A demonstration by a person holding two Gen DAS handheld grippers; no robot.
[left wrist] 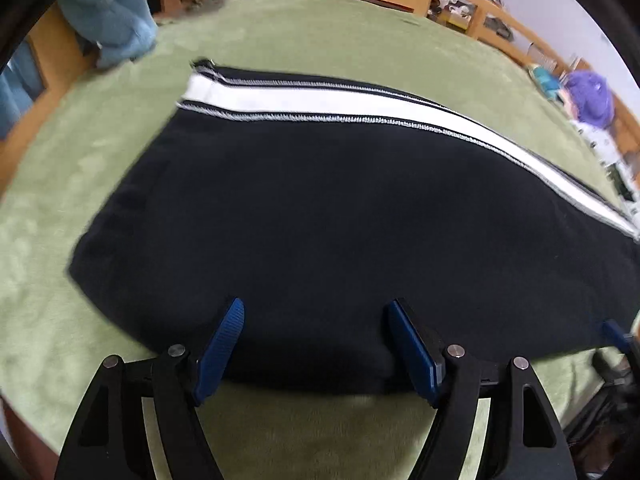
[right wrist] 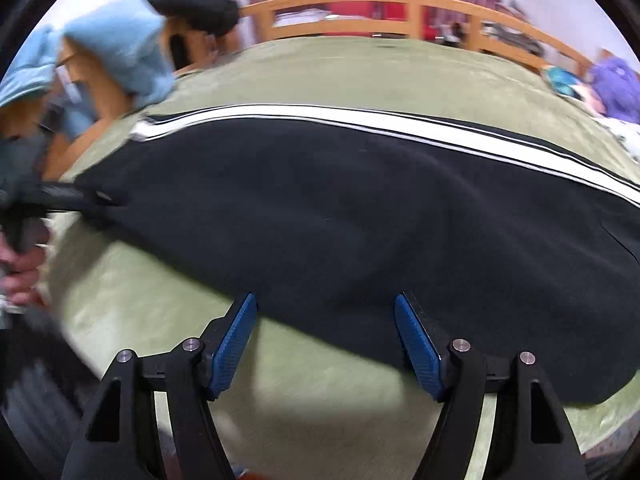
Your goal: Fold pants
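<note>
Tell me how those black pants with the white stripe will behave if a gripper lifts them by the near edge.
The black pants lie flat and follow the green blanket, so they would probably drape and sag, not hold shape. The layers look thick and fleecy, so likely bulky but fairly light. Lifted at one point, the stacked layers may slide apart.

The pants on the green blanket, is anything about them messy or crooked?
Not much. The black pants lie flat on the green blanket, their white stripe running straight along the far edge. Only the near edge bulges unevenly. Both tongs are open and holding nothing.
</note>
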